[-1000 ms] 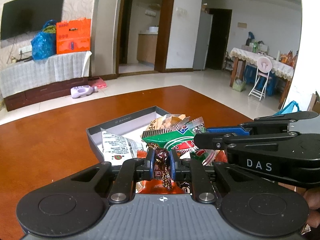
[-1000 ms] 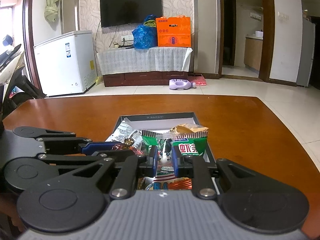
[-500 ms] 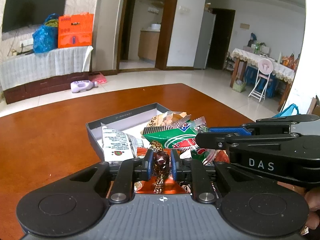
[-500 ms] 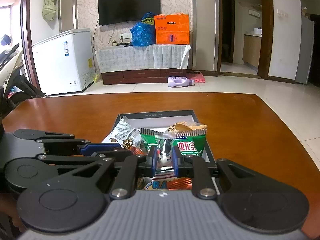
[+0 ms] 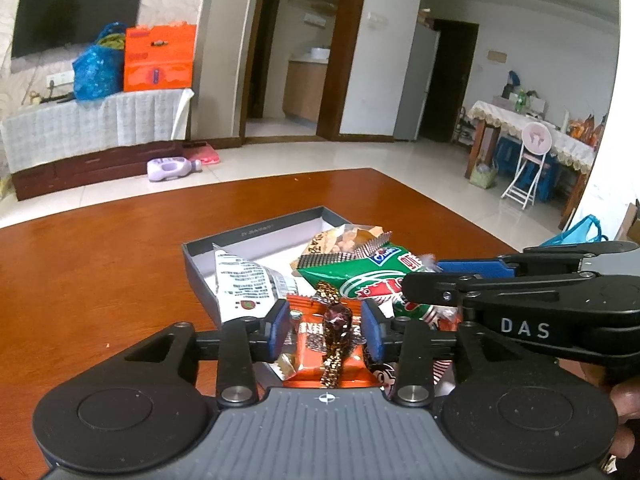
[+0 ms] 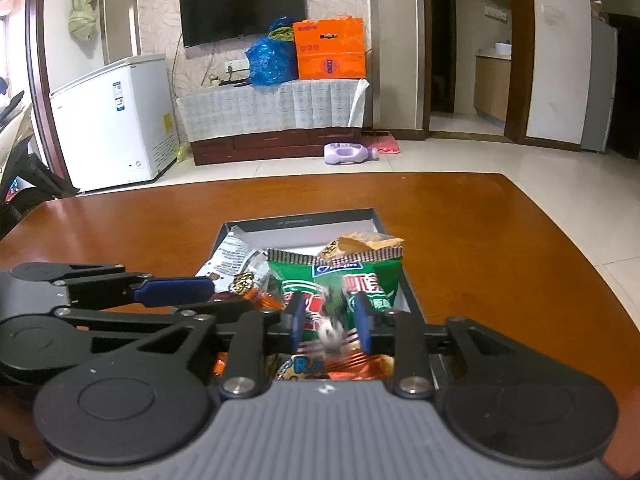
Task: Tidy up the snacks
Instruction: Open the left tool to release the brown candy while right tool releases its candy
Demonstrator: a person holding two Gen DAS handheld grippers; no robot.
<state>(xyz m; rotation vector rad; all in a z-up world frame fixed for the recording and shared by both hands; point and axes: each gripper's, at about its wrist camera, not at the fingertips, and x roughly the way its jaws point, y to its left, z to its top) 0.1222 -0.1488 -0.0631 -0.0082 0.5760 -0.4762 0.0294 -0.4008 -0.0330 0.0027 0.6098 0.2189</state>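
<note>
Left wrist view. The left gripper [image 5: 326,330] hung just over the near end of the open grey box [image 5: 256,233] on the brown table [image 5: 100,272]. Its jaws had just been opening and stood partly apart. A brown-and-gold wrapped candy [image 5: 337,332] lay between them, touching neither blue pad, so it was no longer gripped. It rested on an orange packet [image 5: 316,344], most likely because the piece was being let go over the pile rather than carried on. A white printed packet [image 5: 244,284], a green shrimp-cracker bag [image 5: 360,276] and a tan snack bag [image 5: 340,240] filled the box's near half; the far part of the floor showed bare white. The right gripper [image 5: 472,268] came in from the right, low over the green bag, presumably so both hands could unload at one spot.

Right wrist view. The right gripper's jaws had likewise just been opening and stood partly apart. A small white-and-dark sweet, blurred [image 6: 330,330], sat between the pads; neither pad seemed to press on it, so it looked released, perhaps dropping. Below lay the green bag and more packets in the box. The left gripper [image 6: 176,288] reached in from the left beside the white packet. Both tools pointed down into the box, which suits dropping snacks in, not lifting them.
</note>
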